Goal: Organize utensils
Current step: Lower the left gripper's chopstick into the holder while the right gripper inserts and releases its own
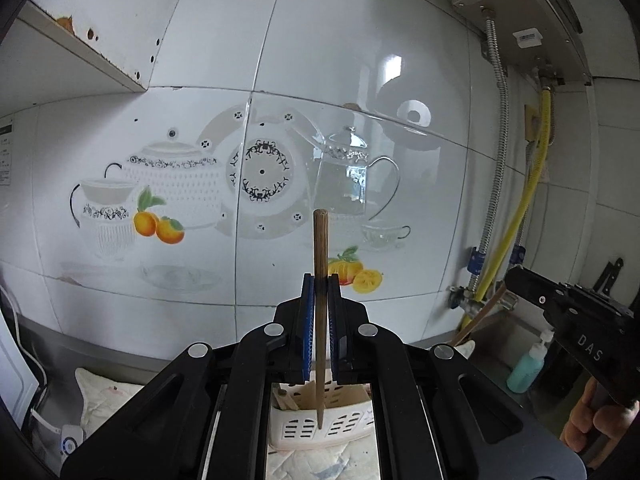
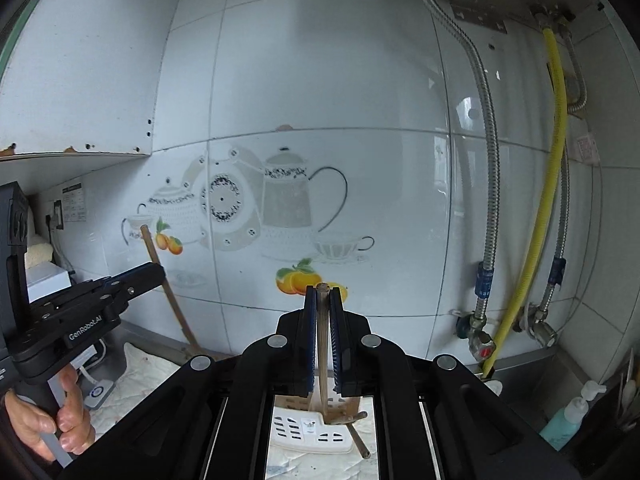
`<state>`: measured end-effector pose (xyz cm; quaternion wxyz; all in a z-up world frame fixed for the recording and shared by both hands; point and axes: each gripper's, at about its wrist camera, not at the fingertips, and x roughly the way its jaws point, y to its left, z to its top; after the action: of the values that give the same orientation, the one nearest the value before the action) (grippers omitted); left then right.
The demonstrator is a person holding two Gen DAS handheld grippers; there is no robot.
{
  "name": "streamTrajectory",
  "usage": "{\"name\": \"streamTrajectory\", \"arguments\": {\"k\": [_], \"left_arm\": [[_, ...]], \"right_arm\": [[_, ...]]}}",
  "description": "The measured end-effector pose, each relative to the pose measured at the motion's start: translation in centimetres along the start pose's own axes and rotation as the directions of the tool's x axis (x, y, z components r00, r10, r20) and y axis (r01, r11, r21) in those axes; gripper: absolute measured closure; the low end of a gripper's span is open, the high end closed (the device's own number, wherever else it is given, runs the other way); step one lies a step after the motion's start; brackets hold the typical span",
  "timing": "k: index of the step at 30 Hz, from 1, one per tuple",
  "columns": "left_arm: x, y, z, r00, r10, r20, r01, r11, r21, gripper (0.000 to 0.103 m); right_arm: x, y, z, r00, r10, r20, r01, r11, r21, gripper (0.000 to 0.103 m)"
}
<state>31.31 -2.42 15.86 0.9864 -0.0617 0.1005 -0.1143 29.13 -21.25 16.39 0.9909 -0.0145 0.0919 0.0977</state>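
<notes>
My left gripper (image 1: 320,280) is shut on a brown wooden chopstick (image 1: 320,248) held upright, its lower tip over a white slotted utensil holder (image 1: 320,432) below. My right gripper (image 2: 322,292) is shut on another wooden chopstick (image 2: 322,344), also upright, its lower end reaching into the same white holder (image 2: 308,432). Another chopstick (image 2: 360,440) lies at the holder's right side. The left gripper and its chopstick (image 2: 168,292) show at the left of the right wrist view; the right gripper (image 1: 520,280) shows at the right of the left wrist view.
A tiled wall with teapot and fruit prints stands close ahead. Metal and yellow hoses (image 2: 552,200) run down the right with valves (image 2: 480,344). A teal soap bottle (image 2: 568,420) stands at right. A patterned cloth (image 1: 108,400) covers the counter. A cupboard (image 1: 80,40) hangs upper left.
</notes>
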Motion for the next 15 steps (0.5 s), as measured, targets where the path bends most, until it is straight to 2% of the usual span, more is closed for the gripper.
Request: {"name": "streamTrajectory", "arguments": {"k": [6, 15], "left_arm": [[1.6, 1.2, -0.5, 1.000, -0.006, -0.010, 0.006, 0.999, -0.052, 0.098], [1.6, 0.6, 0.9, 0.998, 0.020, 0.067, -0.017, 0.999, -0.041, 0.098]], "right_arm": [[1.8, -0.5, -1.0, 0.999, -0.010, -0.035, 0.010, 1.000, -0.003, 0.096], [4.4, -0.2, -2.4, 0.993, -0.008, -0.122, 0.004, 0.999, -0.031, 0.096]]}}
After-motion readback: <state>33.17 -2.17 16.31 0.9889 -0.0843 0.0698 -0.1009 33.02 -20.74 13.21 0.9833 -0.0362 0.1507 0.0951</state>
